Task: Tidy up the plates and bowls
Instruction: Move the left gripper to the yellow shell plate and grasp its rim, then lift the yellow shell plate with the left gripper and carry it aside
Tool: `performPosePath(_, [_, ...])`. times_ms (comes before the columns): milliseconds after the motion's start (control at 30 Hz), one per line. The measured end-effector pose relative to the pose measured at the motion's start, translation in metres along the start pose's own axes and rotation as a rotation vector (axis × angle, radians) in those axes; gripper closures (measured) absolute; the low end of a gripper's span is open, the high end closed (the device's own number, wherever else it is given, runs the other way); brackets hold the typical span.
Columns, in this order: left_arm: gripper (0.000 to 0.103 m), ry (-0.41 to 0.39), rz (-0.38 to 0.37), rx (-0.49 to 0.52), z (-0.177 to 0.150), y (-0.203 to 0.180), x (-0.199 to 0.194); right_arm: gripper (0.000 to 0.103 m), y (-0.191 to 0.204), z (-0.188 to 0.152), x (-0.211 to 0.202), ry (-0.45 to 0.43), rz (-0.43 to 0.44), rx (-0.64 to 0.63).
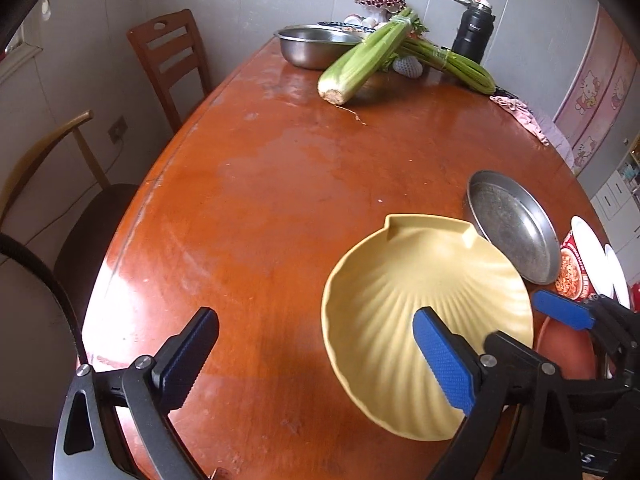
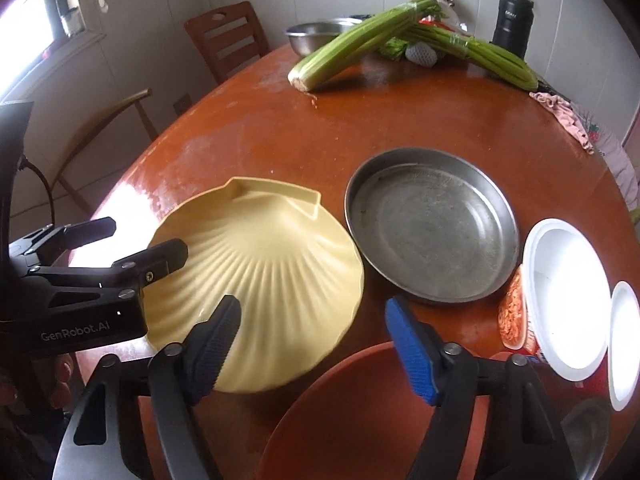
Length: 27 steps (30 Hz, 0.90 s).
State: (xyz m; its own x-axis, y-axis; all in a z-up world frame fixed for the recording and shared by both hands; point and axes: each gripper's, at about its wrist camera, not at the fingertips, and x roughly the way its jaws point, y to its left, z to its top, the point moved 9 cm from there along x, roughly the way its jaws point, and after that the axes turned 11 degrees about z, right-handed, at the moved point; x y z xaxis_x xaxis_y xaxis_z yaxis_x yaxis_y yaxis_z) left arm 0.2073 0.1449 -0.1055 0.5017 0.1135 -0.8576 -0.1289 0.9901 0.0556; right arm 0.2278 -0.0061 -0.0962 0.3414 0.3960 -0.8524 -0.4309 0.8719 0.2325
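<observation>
**Q:** Grippers first: how do they stand?

**A:** Both are spread wide, clamped on nothing. Left gripper [image 1: 316, 354] hovers low over the wooden table [image 1: 280, 184], one blue pad above the yellow shell-shaped plate [image 1: 404, 304]. Right gripper [image 2: 314, 340] has its fingers apart over the near rim of that plate [image 2: 272, 264] and an orange-red dish [image 2: 360, 412] at its 6 o'clock.

**Q:** Where does the plate lie?

**A:** Near the table's front edge, hinge end pointing to 12 o'clock; whether it sits flat or tilted cannot be told. It holds nothing.

**Q:** And the other containers?

**A:** At the plate's 2 o'clock, just beside it, sits a shallow steel pan [image 2: 432, 228], bare inside. At the pan's 4 o'clock an instant-noodle cup [image 2: 560, 300] lies tipped on its side, white interior showing, a smaller white cup [image 2: 624, 344] beyond it. Far off at 12 o'clock a steel bowl [image 1: 316, 46] stands by two celery bunches [image 1: 364, 60]; its contents are hidden. A black flask [image 1: 472, 34] stands upright at 1 o'clock, a pink cloth [image 2: 560, 116] at the table's right edge.
</observation>
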Motion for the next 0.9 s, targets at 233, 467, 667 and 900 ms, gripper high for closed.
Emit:
performPosePath(233, [0.028,0.016,-0.035,0.006,0.002,-0.008,0.007,0.031,-0.003,0.003,0.011,0.016,0.005,0.007])
performPosePath(467, [0.047,0.032,-0.103,0.003,0.000,-0.019,0.005,0.036,0.009,0.003,0.013,0.024,0.063,-0.006])
performPosePath(667, [0.047,0.012,-0.092,-0.010,0.008,-0.010,-0.002,0.037,0.023,0.006,0.007,0.006,0.084,-0.025])
performPosePath(900, [0.047,0.007,-0.071,-0.011,0.030,0.000,0.001,0.037,0.036,0.013,0.007,-0.003,0.099,-0.010])
